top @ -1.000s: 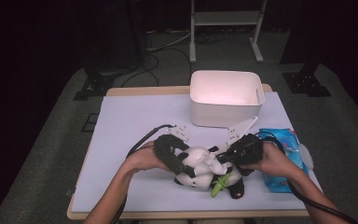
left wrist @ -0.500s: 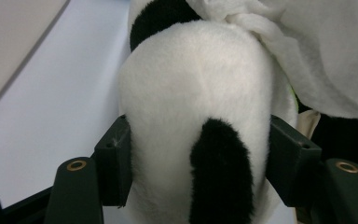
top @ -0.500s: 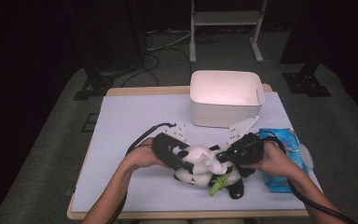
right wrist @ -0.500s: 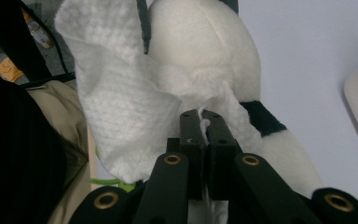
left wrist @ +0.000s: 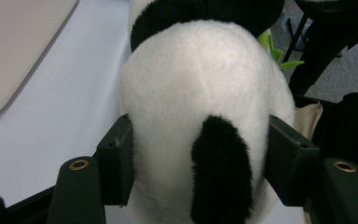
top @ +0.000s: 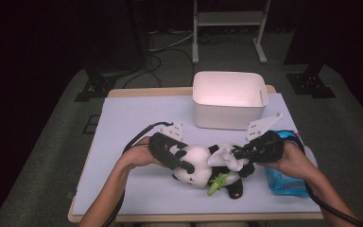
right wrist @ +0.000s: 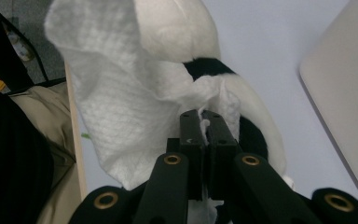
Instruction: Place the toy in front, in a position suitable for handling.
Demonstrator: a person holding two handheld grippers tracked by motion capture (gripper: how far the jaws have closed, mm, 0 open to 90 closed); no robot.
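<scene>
**Panda held for wiping**

Panda toy [top: 201,168] lies near the table's [top: 123,123] front edge, the left gripper [top: 183,165] having just closed its jaws on the white body; the right gripper [top: 238,153] pinches a white wipe [top: 224,156] tight against the fur; next, I judge, comes rubbing without losing either hold; beyond stands the white bin [top: 229,99].

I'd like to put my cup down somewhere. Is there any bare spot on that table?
Yes: the whole left half of the table, left of the white bin, is bare. The near right is crowded: plush panda, both grippers, wipe and blue wipes pack.
</scene>
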